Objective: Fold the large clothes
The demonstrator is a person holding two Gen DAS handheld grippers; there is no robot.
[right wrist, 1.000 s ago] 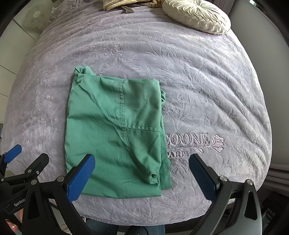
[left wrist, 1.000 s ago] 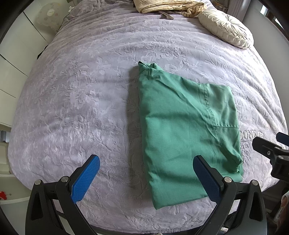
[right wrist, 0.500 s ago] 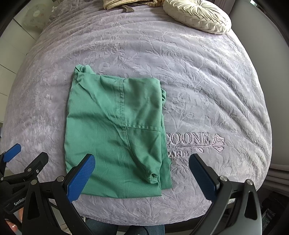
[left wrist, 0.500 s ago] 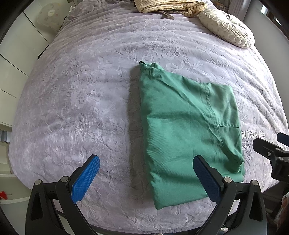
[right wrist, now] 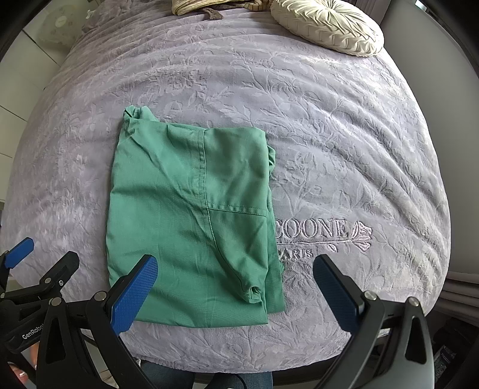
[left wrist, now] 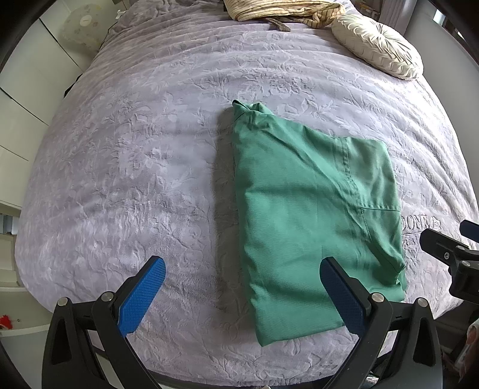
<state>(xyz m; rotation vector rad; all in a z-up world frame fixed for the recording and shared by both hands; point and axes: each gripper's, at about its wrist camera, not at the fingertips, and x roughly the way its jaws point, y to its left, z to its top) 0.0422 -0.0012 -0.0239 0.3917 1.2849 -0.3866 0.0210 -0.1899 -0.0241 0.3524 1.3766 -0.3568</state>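
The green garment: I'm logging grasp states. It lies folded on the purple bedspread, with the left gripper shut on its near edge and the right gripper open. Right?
Not quite. The left gripper is open, holding nothing, as the left wrist view shows. The green garment does lie folded on the purple bedspread, and the right gripper is open.

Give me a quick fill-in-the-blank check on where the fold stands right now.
1. The folded garment on the bedspread is ____ in colour.
2. The left tool and the right tool both have their jaws ____.
3. The round cream cushion lies near the far ____ corner of the bed.

Missing words: green; open; right
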